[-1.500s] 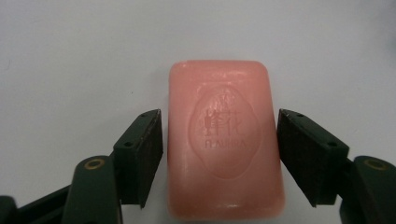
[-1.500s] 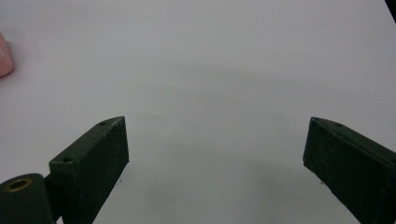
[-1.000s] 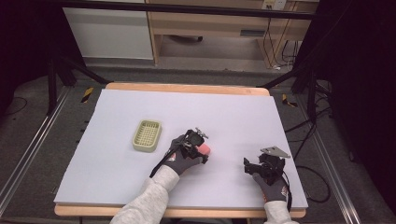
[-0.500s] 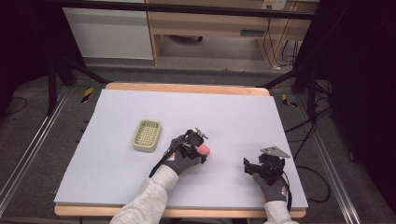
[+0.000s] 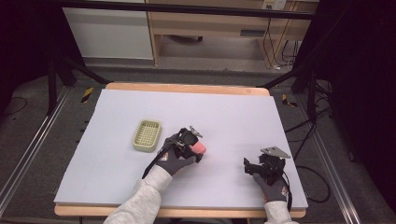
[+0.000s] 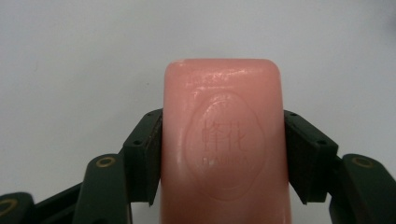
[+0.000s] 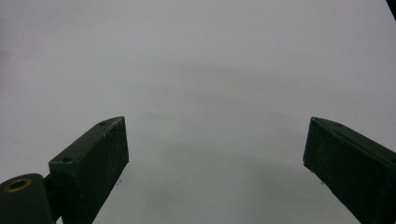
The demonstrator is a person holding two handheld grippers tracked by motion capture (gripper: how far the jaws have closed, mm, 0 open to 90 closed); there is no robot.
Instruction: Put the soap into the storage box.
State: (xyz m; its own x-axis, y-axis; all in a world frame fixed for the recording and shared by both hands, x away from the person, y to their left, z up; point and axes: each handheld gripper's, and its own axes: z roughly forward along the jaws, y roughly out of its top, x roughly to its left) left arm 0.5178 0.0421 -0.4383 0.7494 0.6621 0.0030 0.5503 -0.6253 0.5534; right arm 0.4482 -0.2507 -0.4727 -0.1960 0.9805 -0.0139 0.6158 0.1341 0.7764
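High view, one pink soap bar [image 5: 199, 147], one soap dish [image 5: 146, 135], two grippers

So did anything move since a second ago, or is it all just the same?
Nothing visibly moved. The left gripper still clamps the pink soap bar just right of the green soap dish, and the right gripper still rests open on the white table, holding nothing.
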